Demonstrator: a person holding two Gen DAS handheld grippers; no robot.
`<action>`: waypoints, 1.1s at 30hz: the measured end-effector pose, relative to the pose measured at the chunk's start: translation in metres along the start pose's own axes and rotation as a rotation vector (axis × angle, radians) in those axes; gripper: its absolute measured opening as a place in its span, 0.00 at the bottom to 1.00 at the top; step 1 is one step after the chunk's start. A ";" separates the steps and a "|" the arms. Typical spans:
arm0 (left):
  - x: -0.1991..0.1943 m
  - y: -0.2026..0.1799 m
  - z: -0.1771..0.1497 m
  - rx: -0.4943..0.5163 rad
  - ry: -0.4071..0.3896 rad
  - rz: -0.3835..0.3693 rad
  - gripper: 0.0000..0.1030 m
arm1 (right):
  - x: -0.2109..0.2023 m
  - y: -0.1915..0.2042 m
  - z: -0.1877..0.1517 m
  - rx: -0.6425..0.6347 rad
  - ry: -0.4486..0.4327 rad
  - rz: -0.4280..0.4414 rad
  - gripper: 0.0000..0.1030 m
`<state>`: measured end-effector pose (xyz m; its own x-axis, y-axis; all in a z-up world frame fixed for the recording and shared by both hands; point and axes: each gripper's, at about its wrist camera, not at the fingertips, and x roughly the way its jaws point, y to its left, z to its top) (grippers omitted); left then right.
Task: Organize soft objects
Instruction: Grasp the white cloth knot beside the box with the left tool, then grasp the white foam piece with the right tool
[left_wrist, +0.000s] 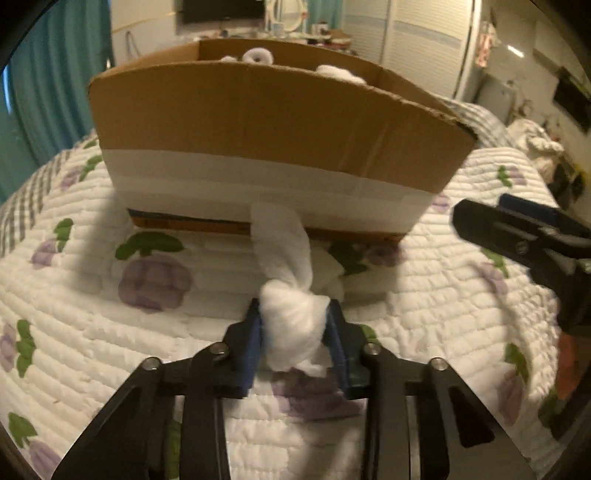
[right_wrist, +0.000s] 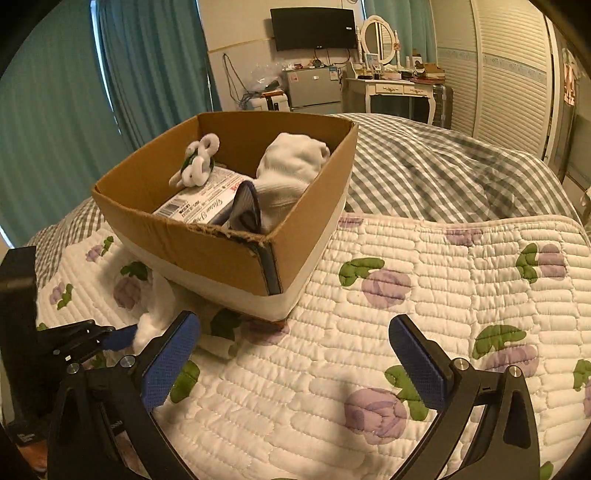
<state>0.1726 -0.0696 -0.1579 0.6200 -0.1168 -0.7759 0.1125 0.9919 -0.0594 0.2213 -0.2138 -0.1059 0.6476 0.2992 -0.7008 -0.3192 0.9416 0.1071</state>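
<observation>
My left gripper (left_wrist: 293, 328) is shut on a knotted white cloth (left_wrist: 290, 314), held just above the quilt in front of the cardboard box (left_wrist: 266, 118). The cloth's tail reaches toward the box's near wall. In the right wrist view the cloth (right_wrist: 155, 317) shows at lower left, beside the left gripper (right_wrist: 122, 338). My right gripper (right_wrist: 295, 354) is open and empty over the quilt, right of the box (right_wrist: 221, 254). The box holds a white sock bundle (right_wrist: 291, 166), a white-and-green soft toy (right_wrist: 197, 160) and a tissue pack (right_wrist: 201, 206).
The box sits on a white quilt with purple flowers (right_wrist: 406, 295) over a grey checked bedspread (right_wrist: 424, 166). Teal curtains (right_wrist: 74, 92) hang left. A dresser with mirror (right_wrist: 388, 85), a TV and a small fridge stand beyond the bed.
</observation>
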 end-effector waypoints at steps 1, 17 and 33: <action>-0.003 0.000 -0.001 0.007 -0.005 -0.002 0.27 | 0.000 0.001 -0.001 0.000 0.000 -0.003 1.00; -0.049 0.060 0.013 0.002 -0.080 0.059 0.27 | 0.011 0.069 -0.008 -0.095 0.048 -0.025 1.00; -0.034 0.074 0.011 0.000 -0.050 0.088 0.27 | 0.072 0.094 -0.011 -0.182 0.173 -0.004 0.32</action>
<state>0.1684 0.0072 -0.1296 0.6656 -0.0318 -0.7457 0.0558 0.9984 0.0073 0.2304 -0.1050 -0.1537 0.5259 0.2501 -0.8129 -0.4463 0.8948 -0.0135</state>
